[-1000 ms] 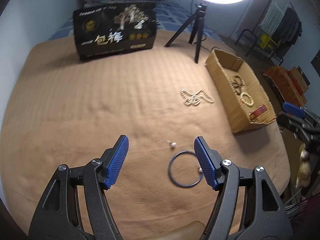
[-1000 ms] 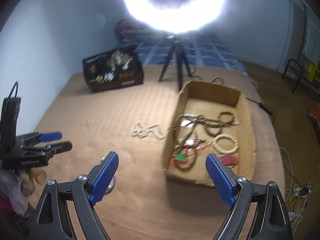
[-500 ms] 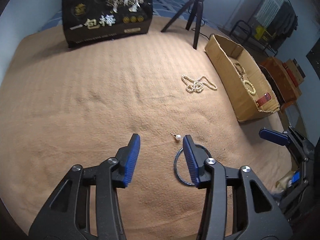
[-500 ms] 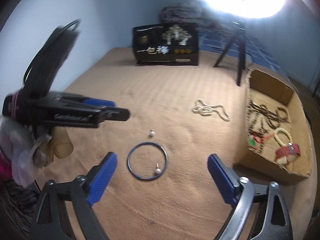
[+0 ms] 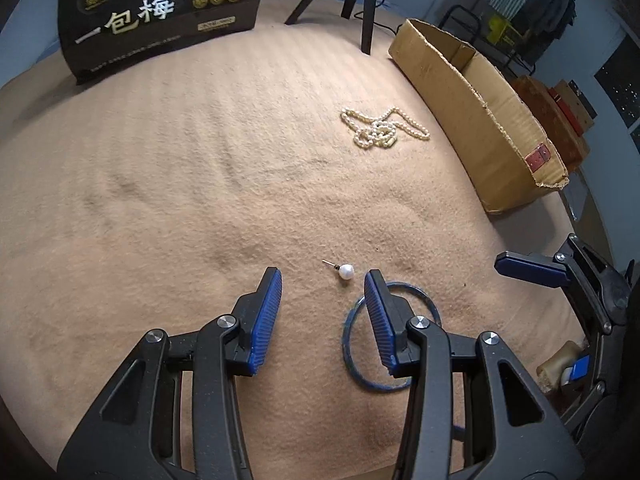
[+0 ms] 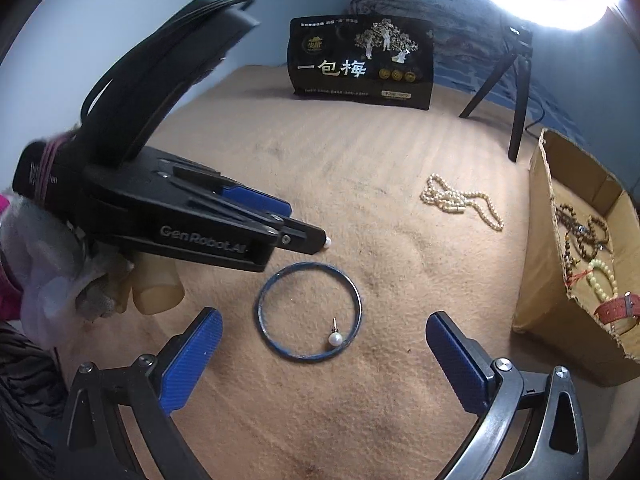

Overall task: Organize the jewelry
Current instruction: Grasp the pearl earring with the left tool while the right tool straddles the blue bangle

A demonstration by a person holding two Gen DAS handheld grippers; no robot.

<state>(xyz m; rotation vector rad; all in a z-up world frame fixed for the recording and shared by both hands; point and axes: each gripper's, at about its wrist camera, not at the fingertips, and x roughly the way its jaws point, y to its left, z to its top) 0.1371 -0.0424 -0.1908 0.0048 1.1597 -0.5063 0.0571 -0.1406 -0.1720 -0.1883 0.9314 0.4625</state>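
A pearl stud earring (image 5: 346, 271) lies on the tan blanket just ahead of my left gripper (image 5: 322, 285), whose jaws stand partly apart with nothing between them. A blue bangle (image 5: 362, 376) lies beside it, half hidden behind the left gripper's right finger. My right gripper (image 6: 324, 322) hangs wide open over that bangle (image 6: 262, 308), which rings a second pearl earring (image 6: 335, 338). In the right wrist view the left gripper (image 6: 308, 228) comes in from the left, its tip at the first earring (image 6: 328, 241). A pearl necklace (image 5: 380, 128) lies farther back.
A cardboard box (image 6: 560, 344) at the right holds bead strings, a pale bracelet and a red strap. A black printed bag (image 6: 360, 64) stands at the back, with a ring-light tripod (image 6: 520, 92) next to it. A gloved hand (image 6: 52, 256) holds the left gripper.
Both grippers came down toward the blanket. The left jaws narrowed and closed in on the earring. The right gripper swung left from the box to the bangle and opened wider.
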